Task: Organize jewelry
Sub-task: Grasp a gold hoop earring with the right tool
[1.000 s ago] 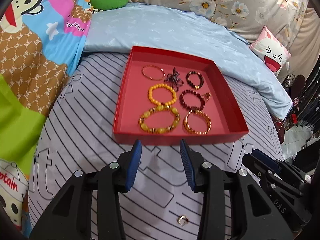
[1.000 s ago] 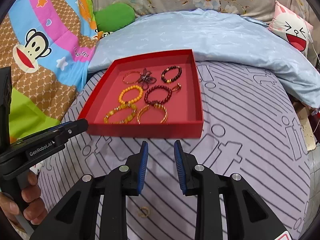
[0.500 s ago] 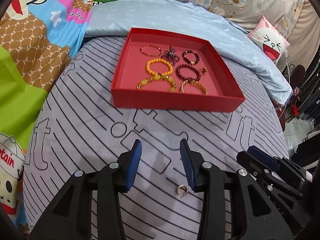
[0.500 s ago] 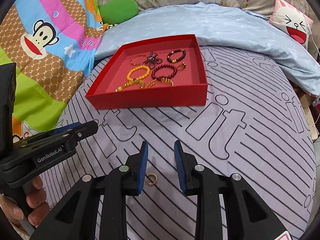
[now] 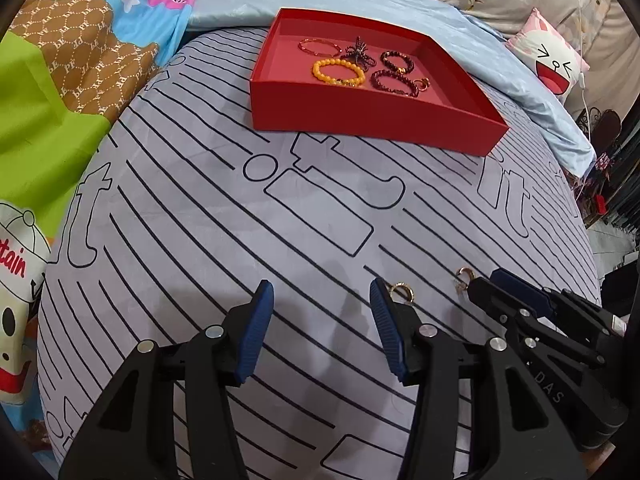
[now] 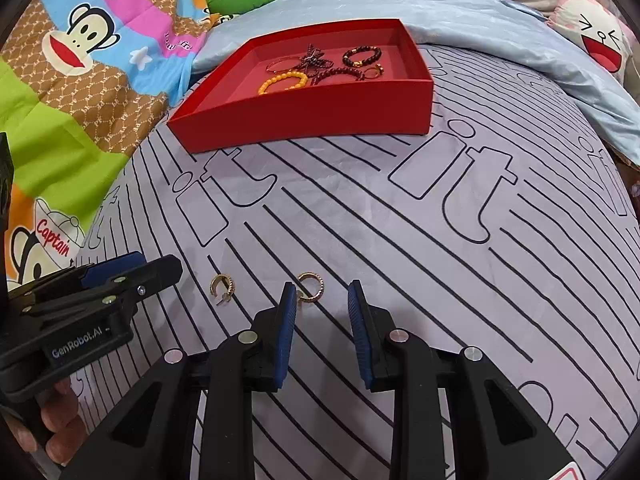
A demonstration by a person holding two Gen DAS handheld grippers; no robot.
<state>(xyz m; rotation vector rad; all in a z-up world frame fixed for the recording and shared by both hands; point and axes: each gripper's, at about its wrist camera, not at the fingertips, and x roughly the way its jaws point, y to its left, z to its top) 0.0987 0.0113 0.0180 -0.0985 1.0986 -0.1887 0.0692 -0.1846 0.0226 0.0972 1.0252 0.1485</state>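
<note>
Two small gold hoop earrings lie on the grey striped bedspread (image 6: 400, 240), well short of the red cardboard tray (image 6: 312, 108) of beaded bracelets (image 6: 284, 80). The left gripper (image 5: 320, 300), jaws opening and empty, has one earring (image 5: 401, 292) just beyond its right fingertip. The right gripper (image 6: 322, 292) is narrowly parted, nothing gripped, the other earring (image 6: 311, 286) by its left fingertip.

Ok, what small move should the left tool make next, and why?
Probably shift the left tool a little to its right, so the gold hoop earring ends up in its gap. The earring lies on the sheet just outside its right finger, and the opening jaws have nothing between them.
</note>
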